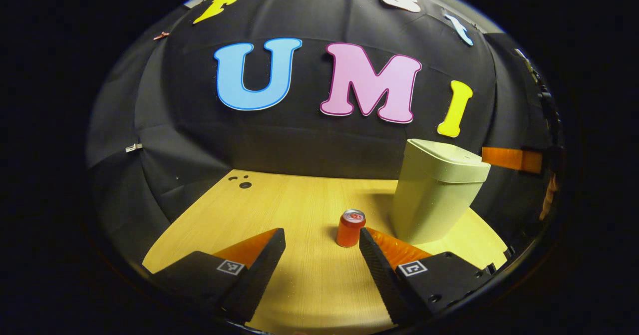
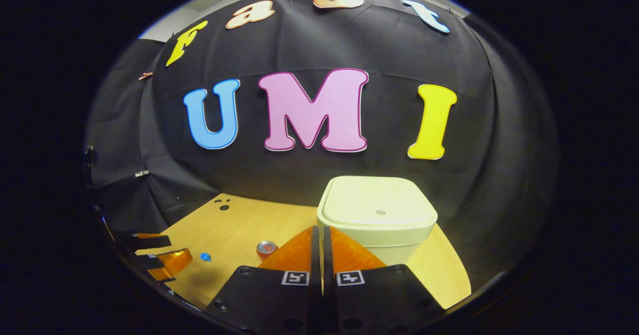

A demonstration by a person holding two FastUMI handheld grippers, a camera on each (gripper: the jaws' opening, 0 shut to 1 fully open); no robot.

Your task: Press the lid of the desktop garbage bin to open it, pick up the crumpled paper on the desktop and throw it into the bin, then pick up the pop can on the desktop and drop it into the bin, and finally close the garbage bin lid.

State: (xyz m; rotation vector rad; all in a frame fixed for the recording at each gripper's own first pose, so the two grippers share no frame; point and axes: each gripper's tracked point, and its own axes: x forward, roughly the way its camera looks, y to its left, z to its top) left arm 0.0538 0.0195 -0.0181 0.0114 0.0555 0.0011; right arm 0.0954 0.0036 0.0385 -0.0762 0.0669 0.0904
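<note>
— On the table point(image 1: 299, 295), why were the left gripper point(image 1: 322, 242) fingers spread wide and empty?
— Probably lining up on the pop can point(image 1: 350, 228) beside the garbage bin point(image 1: 434, 195).
— The right gripper point(image 2: 319, 247)?
— Fingers pressed together, empty, poised before the shut lid point(image 2: 378, 200), likely for pressing.

Pop can point(image 1: 350, 228) upright on the desktop point(image 1: 299, 275), just left of the lidded garbage bin point(image 1: 434, 195), apart.
</note>
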